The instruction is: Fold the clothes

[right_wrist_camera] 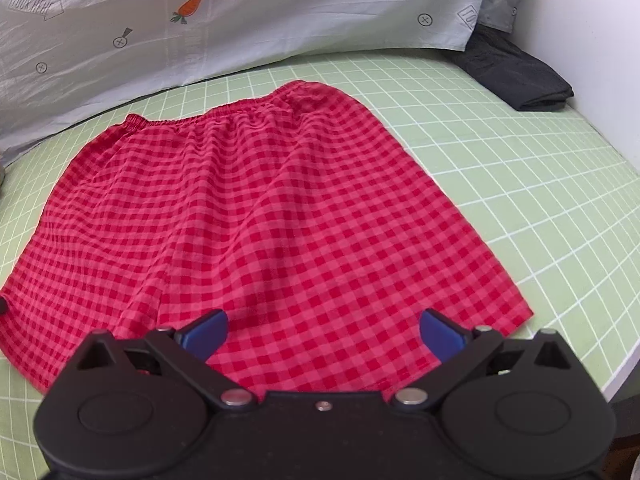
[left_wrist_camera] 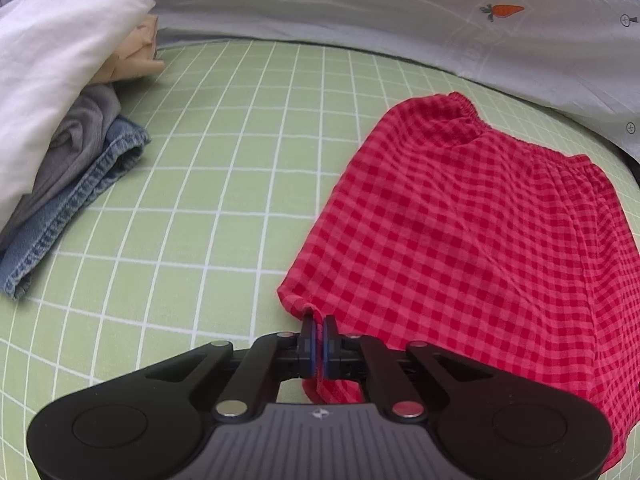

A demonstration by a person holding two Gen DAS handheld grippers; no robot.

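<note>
Fingers (left_wrist_camera: pixel 308 334) of the left gripper (left_wrist_camera: pixel 319 334) are pressed together on a bunched bit of hem at the near left corner of the red gingham shorts (left_wrist_camera: pixel 460 240), a fold of cloth showing between the blue pads. On the right gripper (right_wrist_camera: pixel 324 330) the blue fingers (right_wrist_camera: pixel 440 330) stand spread wide, poised over the near hem of the right leg and holding nothing. The shorts (right_wrist_camera: pixel 260 208) lie flat and face up on the green grid-pattern bedsheet (right_wrist_camera: pixel 520 168), elastic waistband (right_wrist_camera: pixel 224 114) at the far side, both legs toward the cameras. By my reading, the garment is laid out and the first fold is only being set up: one corner is taken, the other is not yet. The next move seems to call for the right fingers to close on the hem near the right corner, so both corners can be lifted together and carried toward the waistband. Further out, a stack of folded clothes (left_wrist_camera: pixel 60 120) sits at the left, white on top, then tan, grey and denim; a dark folded garment (right_wrist_camera: pixel 516 68) lies in the far right corner against the wall. Behind runs a pale blue quilt (right_wrist_camera: pixel 240 20) printed with carrots and an arrow reading "LOOK HERE" (right_wrist_camera: pixel 34 6); no brand label on the shorts can be seen.
</note>
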